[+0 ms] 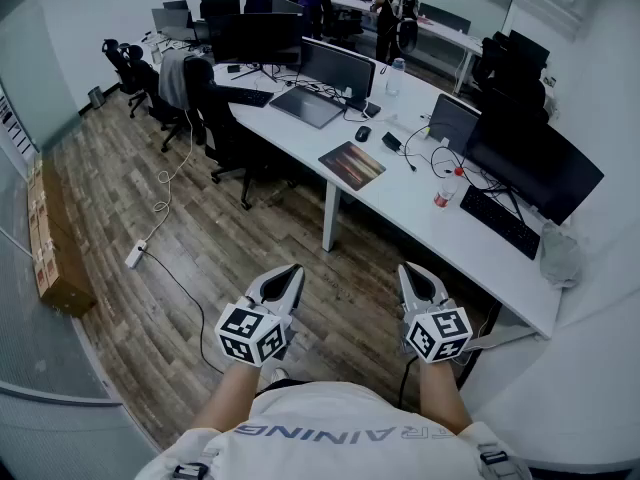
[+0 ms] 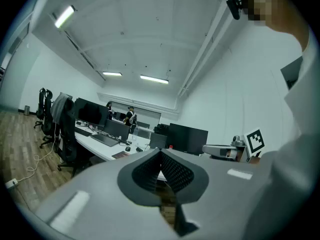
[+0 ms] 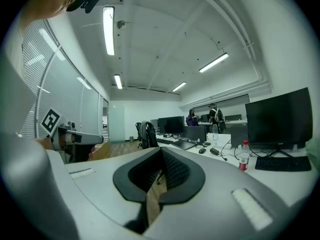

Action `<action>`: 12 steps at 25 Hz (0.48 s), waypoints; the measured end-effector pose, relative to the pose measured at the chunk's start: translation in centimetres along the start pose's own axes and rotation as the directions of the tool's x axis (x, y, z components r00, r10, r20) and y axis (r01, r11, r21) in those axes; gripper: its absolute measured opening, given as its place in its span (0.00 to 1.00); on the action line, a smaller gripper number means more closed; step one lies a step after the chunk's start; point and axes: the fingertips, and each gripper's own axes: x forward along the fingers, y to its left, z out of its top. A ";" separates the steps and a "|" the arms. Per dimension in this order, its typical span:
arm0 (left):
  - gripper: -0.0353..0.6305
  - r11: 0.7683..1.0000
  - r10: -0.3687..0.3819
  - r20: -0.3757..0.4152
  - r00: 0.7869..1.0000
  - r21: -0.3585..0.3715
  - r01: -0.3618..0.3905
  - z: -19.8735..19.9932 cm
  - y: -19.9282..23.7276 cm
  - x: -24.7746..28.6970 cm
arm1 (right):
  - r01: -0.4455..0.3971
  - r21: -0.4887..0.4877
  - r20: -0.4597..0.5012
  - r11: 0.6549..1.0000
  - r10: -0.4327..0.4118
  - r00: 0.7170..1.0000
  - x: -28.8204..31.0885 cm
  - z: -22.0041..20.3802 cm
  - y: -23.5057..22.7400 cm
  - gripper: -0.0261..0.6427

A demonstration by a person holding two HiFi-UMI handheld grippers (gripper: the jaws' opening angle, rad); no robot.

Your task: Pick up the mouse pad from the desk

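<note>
**Both grippers shut and empty, mouse pad sitting on the desk**

From the head view, the person is standing on the brown wood-plank floor (image 1: pixel 200 258) with both tools held out in front, well apart from the long white desk (image 1: pixel 400 208). The grey two-jaw left gripper (image 1: pixel 290 273) has its jaws pressed together with nothing in them. In the left gripper view you can see the ribbed black pads meeting at the tip. Same deal for the grey two-jaw right gripper (image 1: pixel 412 271): jaws together, nothing between them. They sit side by side, both pointing roughly level toward the desk.

The flat rectangular mouse pad with the dark orange-brown print (image 1: pixel 352 164) lies on the desk near its front edge, just above where the white desk leg (image 1: pixel 329 218) comes down. Neither gripper is touching it.

Other stuff around it:
- A small black computer mouse (image 1: pixel 362 133) sits just behind the pad, not on it.
- Further left on the desk there's a flat dark grey slab (image 1: pixel 308 106); laptop or big keyboard, can't tell.
- Off to the right is a clear plastic bottle with a red cap (image 1: pixel 445 188).
- Past that, a black keyboard (image 1: pixel 500 221) lies in front of a wide black monitor (image 1: pixel 535 163).
- A black office chair (image 1: pixel 225 133) is pulled up at the left part of the desk.
- A white power strip (image 1: pixel 135 256) lies on the floor.
</note>
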 end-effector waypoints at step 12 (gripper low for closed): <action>0.05 1.000 -0.016 -0.031 0.999 -0.002 0.016 -0.6 -0.7 0.6 | -0.007 0.017 0.005 1.000 0.007 1.000 0.0 -0.3 0.0 0.06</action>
